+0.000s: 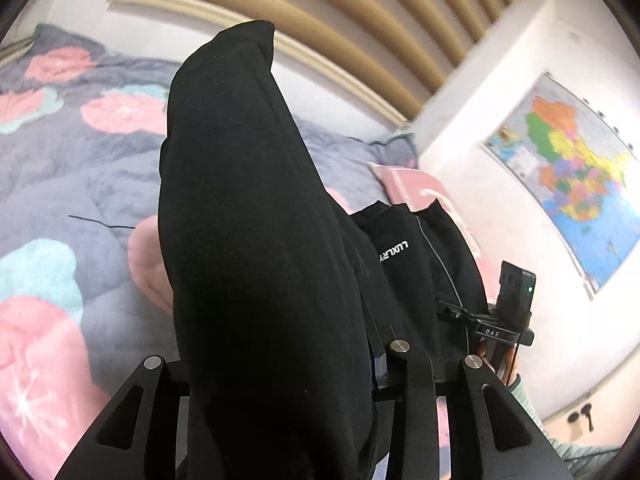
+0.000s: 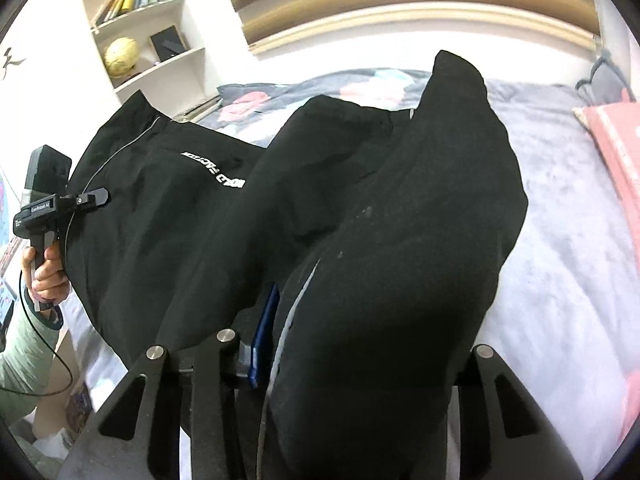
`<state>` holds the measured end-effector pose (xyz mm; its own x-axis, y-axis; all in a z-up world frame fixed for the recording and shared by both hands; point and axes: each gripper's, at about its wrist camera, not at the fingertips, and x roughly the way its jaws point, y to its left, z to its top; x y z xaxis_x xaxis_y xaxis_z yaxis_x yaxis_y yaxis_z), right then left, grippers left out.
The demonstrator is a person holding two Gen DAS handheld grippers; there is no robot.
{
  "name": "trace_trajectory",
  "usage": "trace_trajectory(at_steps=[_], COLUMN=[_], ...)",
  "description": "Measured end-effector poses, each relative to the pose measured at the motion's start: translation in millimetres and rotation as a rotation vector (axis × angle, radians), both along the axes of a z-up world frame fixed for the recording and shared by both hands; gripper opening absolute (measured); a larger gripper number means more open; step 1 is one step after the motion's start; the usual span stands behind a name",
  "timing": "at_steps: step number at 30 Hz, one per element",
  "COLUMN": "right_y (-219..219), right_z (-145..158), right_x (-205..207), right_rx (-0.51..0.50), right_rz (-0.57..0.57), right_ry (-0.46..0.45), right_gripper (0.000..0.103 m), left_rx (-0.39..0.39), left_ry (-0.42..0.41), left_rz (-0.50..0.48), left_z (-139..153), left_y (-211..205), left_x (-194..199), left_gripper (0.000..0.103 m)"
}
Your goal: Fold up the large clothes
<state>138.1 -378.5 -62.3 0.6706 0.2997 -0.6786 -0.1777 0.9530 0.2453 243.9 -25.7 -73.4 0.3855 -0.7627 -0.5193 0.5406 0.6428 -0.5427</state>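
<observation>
Bedroom: bed with quilted grey duvet (image 1: 92,168), pink and teal blotches; slatted wooden headboard (image 2: 400,8) far. White corner shelf (image 2: 160,40) far left holds books, round yellowish ball. Black matte garment (image 2: 168,216), white lettering, thin pale piping, hangs lifted over bed. Left gripper (image 2: 94,197) jaws clamp garment edge. Right gripper (image 2: 320,364) jaws pinch thick fabric fold. Colourful map (image 1: 576,184) on wall.

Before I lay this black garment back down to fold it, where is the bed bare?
Bare bedcover lies right of the black garment, between it and the pink pillow. On the garment's other side, the floral quilt is open up to the headboard, with a thin dark thread on it. The middle is crowded with hanging cloth.
</observation>
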Motion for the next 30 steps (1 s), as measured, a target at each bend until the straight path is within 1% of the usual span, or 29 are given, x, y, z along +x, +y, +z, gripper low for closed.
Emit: trace_trajectory(at_steps=[3,5,7,8,10,11,12,13,14,15,16,17,18,19,20,22,23,24,25,26,27,29,30], right_y=[-0.6,-2.0,-2.4,5.1,8.4,12.6,7.9,4.8,2.3,-0.1,-3.2,-4.5,-14.1,-21.8,-34.4,-54.9,-64.8,-72.8,-80.0,-86.3,-91.4,-89.1,-89.4], right_z=[20.3,28.4,33.5,33.8,24.0,18.0,8.5,-4.8,-15.8,-28.7,-40.4,-46.3,-56.8,-62.7,-70.5,-80.3,-82.8,-83.5,-84.5,-82.3,-79.0,-60.9,-51.6], right_x=[-29.7,-42.8,-61.1,-58.4,-63.1,-62.5,-62.5,-61.0,-59.0,-56.8,-55.4,-52.9,-53.8,-56.0,-59.8,-69.8,-76.5,-82.7,-84.3,-91.3,-98.6,-109.4,-122.8], right_rx=[-0.016,-0.018,-0.016,-0.018,-0.022,-0.018,-0.01,0.009,0.019,0.014,0.003,0.001,0.013,0.032,0.087,0.174,0.201,0.22,0.238,0.259,0.24,0.121,0.059], right_rz=[-0.016,-0.027,-0.045,-0.048,-0.062,-0.07,-0.079,-0.099,-0.113,-0.131,-0.159,-0.181,-0.214,-0.234,-0.259,-0.302,-0.327,-0.345,-0.356,-0.367,-0.391,-0.448,-0.471], right_ry=[-0.007,-0.002,0.018,0.025,0.056,0.076,0.095,0.132,0.159,0.188,0.21,0.223,0.241,0.252,0.264,0.277,0.28,0.28,0.278,0.273,0.266,0.24,0.218], right_gripper=[0.047,0.047,0.047,0.047,0.047,0.047,0.047,0.047,0.047,0.047,0.047,0.049,0.05,0.05,0.055,0.058,0.061,0.065,0.067,0.069,0.069,0.071,0.071], left_rx=[-0.025,-0.049,-0.062,-0.06,-0.064,-0.059,-0.049,-0.032,-0.008,0.014,0.04,0.043,0.016,-0.032,-0.087,-0.167,-0.189,-0.184,-0.158,-0.103,-0.055,0.042,0.068], left_ry=[-0.023,-0.019,-0.005,0.004,0.039,0.069,0.083,0.099,0.129,0.147,0.175,0.208,0.275,0.344,0.397,0.445,0.445,0.426,0.391,0.332,0.279,0.155,0.116], left_rz=[-0.021,-0.034,-0.043,-0.045,-0.043,-0.04,-0.038,-0.032,-0.024,-0.013,0.02,0.042,0.061,0.079,0.092,0.106,0.113,0.123,0.127,0.136,0.143,0.147,0.154], left_z=[14.6,18.3,15.3,10.0,0.5,-9.3,-16.4,-27.0,-44.1,-57.9,-75.5,-88.1,-107.1,-125.6,-141.2,-155.7,-155.8,-151.8,-143.7,-130.3,-118.4,-83.9,-72.0], left_y=[12.3,13.4,22.6,30.1,31.7,32.8,32.5,30.0,31.0,33.2,39.9,45.3,58.4,72.8,87.0,106.8,115.0,120.4,124.0,125.5,126.1,123.3,124.1], left_x=[-32.4,-37.6,-44.0,-49.6,-46.0,-42.6,-44.8,-43.1,-38.6,-34.9,-28.6,-23.5,-17.7,-12.5,-10.7,-14.2,-19.4,-24.8,-31.3,-39.9,-46.3,-65.0,-71.1], left_gripper=[0.039,0.039,0.039,0.039,0.039,0.039,0.04,0.04,0.041,0.043,0.045,0.048,0.054,0.056,0.058,0.059,0.059,0.059,0.059,0.059,0.059,0.059,0.059])
